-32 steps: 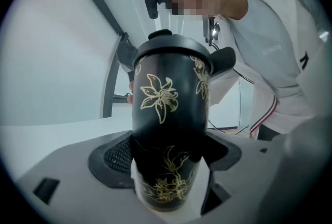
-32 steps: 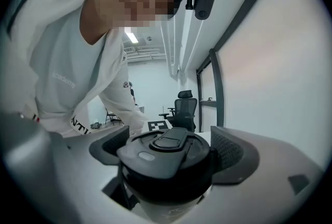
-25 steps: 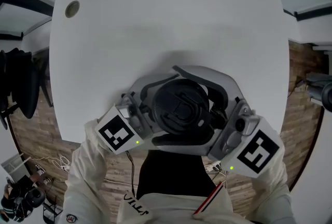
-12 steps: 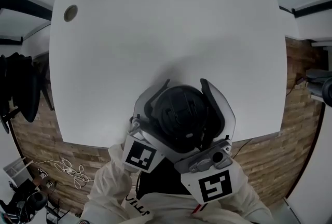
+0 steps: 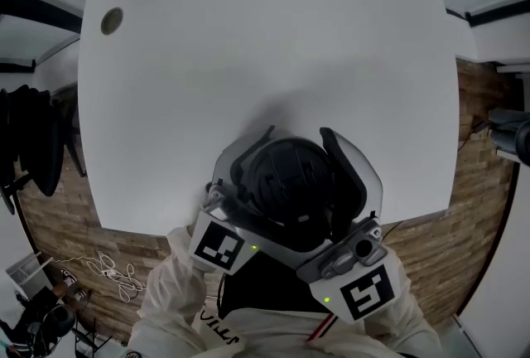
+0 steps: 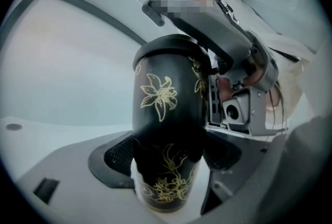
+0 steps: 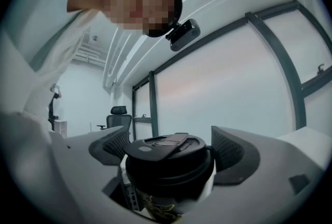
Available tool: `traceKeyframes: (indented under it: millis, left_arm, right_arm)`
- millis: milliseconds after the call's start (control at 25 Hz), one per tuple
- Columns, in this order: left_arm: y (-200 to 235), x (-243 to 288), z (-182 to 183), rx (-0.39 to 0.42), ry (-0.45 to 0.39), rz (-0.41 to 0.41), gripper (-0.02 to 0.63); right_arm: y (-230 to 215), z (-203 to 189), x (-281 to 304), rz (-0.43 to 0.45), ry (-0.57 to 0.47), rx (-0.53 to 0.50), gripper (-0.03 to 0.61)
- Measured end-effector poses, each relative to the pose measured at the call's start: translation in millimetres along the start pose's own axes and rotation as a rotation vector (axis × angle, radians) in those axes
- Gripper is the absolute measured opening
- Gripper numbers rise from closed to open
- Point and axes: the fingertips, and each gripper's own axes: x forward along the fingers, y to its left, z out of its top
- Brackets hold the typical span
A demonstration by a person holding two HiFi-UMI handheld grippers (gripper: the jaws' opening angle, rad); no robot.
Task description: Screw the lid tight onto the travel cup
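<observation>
Tightening step: our left gripper (image 6: 168,153) clamps the travel cup (image 6: 166,98) wide at lower centre, the right gripper (image 7: 170,149) grips the lid (image 7: 168,158); next, we judge, a firm twist.

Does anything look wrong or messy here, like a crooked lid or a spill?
Nothing stands out. The lid sits level on the black flowered travel cup; no spill or damage shows. The left claw grips the cup's body, the right claw the lid, above the near edge of the white table.
</observation>
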Motion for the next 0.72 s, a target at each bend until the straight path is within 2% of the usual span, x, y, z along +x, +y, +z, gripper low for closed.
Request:
traceKeyframes:
  millis: [80, 160, 480, 600, 720]
  left_arm:
    - [-0.6, -0.4, 3.9, 0.010, -0.027, -0.034, 0.389]
    - [-0.9, -0.8, 4.5, 0.033, -0.020, -0.092, 0.389]
    - [-11.5, -8.8, 3.1, 0.080, 0.004, -0.427, 0.390]
    - [-18.3, -11.7, 5.4, 0.099, 0.022, -0.558, 0.390]
    - [-16.9, -13.3, 4.7, 0.094, 0.034, -0.637, 0.390]
  right_arm:
    - [3.2, -0.1, -5.0, 0.095, 0.009, 0.041, 0.465]
    - [7.0, 0.0, -10.5, 0.217, 0.026, 0.044, 0.466]
    - [26.7, -11.6, -9.1, 0.716, 0.179, -0.018, 0.468]
    - [35.1, -5.4, -7.7, 0.837, 0.191, 0.008, 0.468]
    - [40.8, -6.8, -1.6, 0.895, 0.203, -0.009, 0.466]
